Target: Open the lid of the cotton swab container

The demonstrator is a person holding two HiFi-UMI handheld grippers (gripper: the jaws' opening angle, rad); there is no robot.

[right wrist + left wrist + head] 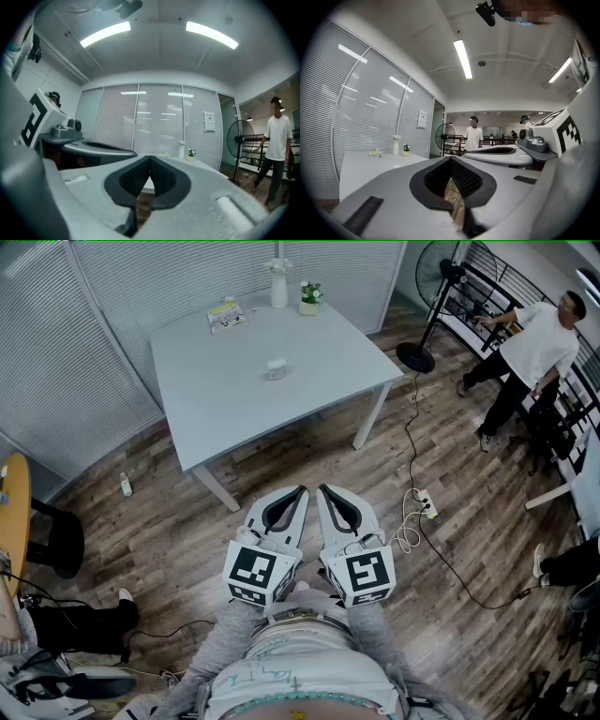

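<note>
Cotton swab container (276, 367) stood approx. at middle of the counter (206, 418), well ahead of left hand-held gripper (301, 491) and right hand-held gripper (322, 489), left maybe nearer; both closed tight, empty.

Small pale cotton swab container (276, 367) sits centrally on the white table (216, 404).

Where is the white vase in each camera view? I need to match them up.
Head view: white vase, top centre, at the table's far edge.
Left gripper view: vase left of centre, mid-height.
Right gripper view: vase just right of centre.
Shared landmark: the small potted plant at its right.
</note>
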